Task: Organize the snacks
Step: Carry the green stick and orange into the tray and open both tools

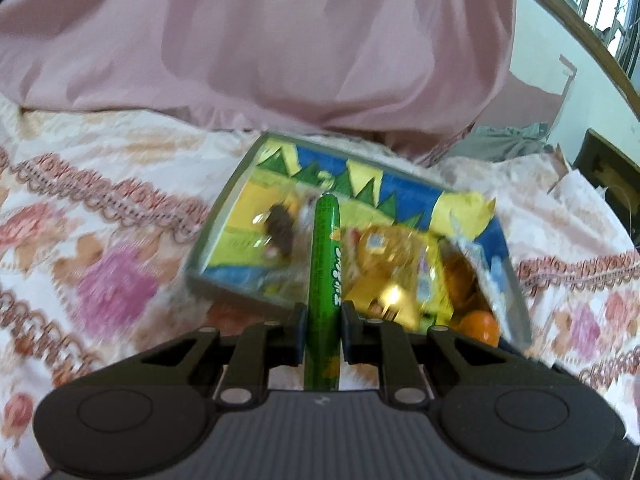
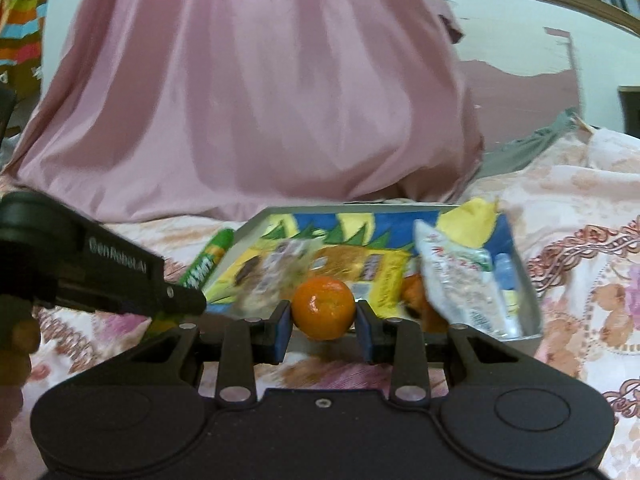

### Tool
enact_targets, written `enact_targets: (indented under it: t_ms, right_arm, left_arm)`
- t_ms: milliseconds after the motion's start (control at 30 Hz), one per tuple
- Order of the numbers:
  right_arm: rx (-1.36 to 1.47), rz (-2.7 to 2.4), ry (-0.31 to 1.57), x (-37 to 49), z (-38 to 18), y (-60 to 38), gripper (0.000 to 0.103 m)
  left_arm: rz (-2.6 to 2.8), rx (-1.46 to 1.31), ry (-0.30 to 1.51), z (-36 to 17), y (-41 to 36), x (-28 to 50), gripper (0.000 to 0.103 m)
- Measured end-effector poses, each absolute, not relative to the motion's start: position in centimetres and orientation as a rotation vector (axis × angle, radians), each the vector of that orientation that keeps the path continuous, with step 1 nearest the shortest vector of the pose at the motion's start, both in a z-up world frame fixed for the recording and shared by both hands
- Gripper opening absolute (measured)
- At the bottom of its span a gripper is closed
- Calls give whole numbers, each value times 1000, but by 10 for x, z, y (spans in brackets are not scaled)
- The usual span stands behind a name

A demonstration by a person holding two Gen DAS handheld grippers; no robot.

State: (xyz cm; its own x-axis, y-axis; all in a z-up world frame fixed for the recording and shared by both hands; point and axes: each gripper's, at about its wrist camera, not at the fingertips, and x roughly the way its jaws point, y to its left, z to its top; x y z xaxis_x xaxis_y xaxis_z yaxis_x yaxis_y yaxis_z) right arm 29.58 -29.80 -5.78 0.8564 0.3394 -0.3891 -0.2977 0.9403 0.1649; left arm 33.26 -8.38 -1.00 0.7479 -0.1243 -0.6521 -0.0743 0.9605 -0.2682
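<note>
The left gripper (image 1: pixel 323 334) is clamped tight on a long green candy tube (image 1: pixel 325 276). The tube sticks out past the jaws toward 12 o'clock, over the tray (image 1: pixel 208 240). The right gripper (image 2: pixel 323 326) is squeezed on a small orange (image 2: pixel 323 307), held between its blue pads (image 2: pixel 282 330).

I think this is the carrying step: both snacks are picked up and ready to go into the tray. The tray sits on the flowery bedspread (image 1: pixel 100 200), just past both grippers at 12 o'clock. Next, each snack needs a free spot. The left side of the tray looks less full. The right side, at about 2 o'clock, is crowded with a yellow packet (image 2: pixel 372 276) and a clear bag of snacks (image 2: pixel 460 276).

The left picture is blurry, so the words on the tube are hard to read. A small brown thing (image 1: pixel 280 228) in the tray is too fuzzy to name. A big pink cloth (image 2: pixel 260 100) hides whatever is behind the tray.
</note>
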Motion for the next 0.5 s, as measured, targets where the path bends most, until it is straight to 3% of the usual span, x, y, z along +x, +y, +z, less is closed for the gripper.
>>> enact_targets:
  t_ms: [500]
  right_arm:
    - [107,267,419,333,-75,-304,36]
  left_arm:
    - [-32,-253,710,-23,-108,413,18]
